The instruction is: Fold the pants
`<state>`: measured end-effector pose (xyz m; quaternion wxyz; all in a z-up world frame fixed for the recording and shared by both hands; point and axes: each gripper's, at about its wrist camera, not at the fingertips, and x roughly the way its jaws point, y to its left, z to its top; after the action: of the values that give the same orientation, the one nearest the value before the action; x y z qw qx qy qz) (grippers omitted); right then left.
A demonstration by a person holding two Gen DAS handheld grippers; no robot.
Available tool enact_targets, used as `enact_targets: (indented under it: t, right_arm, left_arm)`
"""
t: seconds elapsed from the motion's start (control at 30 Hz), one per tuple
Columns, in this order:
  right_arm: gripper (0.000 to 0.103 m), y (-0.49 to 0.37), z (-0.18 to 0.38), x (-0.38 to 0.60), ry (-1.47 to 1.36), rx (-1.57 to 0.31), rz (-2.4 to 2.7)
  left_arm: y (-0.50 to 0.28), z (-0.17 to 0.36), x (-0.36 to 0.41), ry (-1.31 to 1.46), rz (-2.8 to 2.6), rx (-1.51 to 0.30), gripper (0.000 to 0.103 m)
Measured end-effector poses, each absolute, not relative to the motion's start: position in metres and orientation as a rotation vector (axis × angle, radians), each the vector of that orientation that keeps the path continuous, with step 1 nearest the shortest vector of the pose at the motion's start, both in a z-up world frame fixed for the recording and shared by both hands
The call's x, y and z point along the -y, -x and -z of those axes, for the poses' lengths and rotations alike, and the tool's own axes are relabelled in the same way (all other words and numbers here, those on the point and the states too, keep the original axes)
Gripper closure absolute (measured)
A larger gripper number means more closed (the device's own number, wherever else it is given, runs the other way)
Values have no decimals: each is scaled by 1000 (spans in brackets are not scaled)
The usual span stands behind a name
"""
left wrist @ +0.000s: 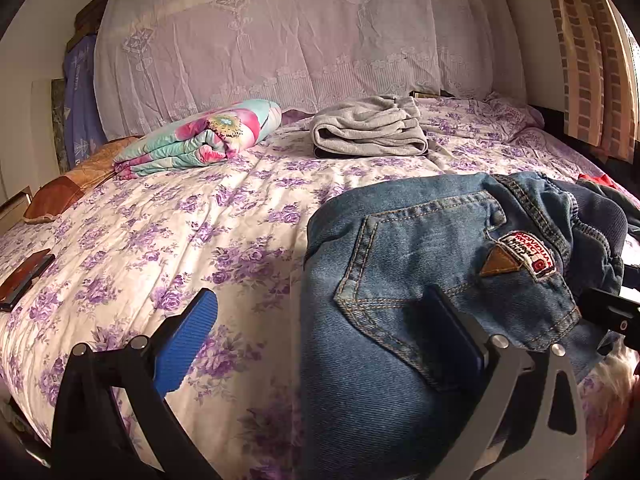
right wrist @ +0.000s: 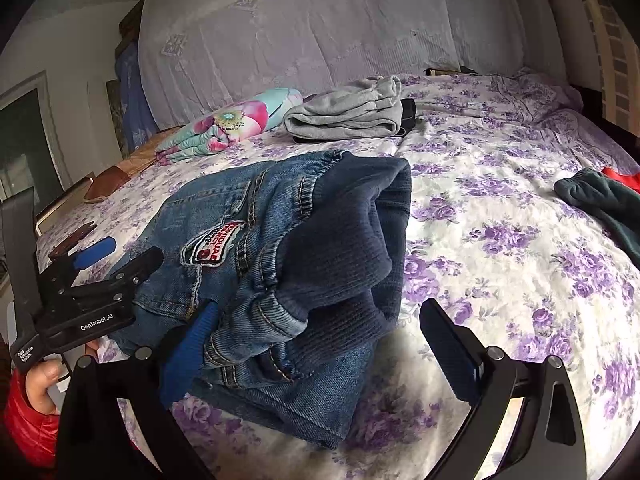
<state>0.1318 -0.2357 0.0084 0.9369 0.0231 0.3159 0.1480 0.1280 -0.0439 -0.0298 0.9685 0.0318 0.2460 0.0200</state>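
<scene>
I see one jeans (right wrist: 280,280) between my two open grippers, left (left wrist: 316,344) and right (right wrist: 316,344); grey pile (left wrist: 370,128) ahead.

Floral bed (left wrist: 168,236) (purple print): jeans (left wrist: 400,280), grey garment (left wrist: 368,128), quilt (left wrist: 200,140).
</scene>
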Motion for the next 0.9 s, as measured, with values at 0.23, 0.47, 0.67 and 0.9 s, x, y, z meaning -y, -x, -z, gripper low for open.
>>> enact_targets:
  t: [0.23,0.47,0.67,0.9]
  right_arm:
    - [3,-134,-6,240,-78,-656,-317]
    - [3,-138,-6,249,-134,-700,-353]
    - [3,-148,-20,273,-254,-800,-471]
    - [3,-194,-7,299,-547,-973,-556]
  left_arm:
    - [-128,30,44,-65,-41,-496,4]
    - [-128,28,42,-62,-13,-516,4]
    - [-137,21,-7,182,313,-715,5]
    - [-170,50,-16,377,541,-894,4]
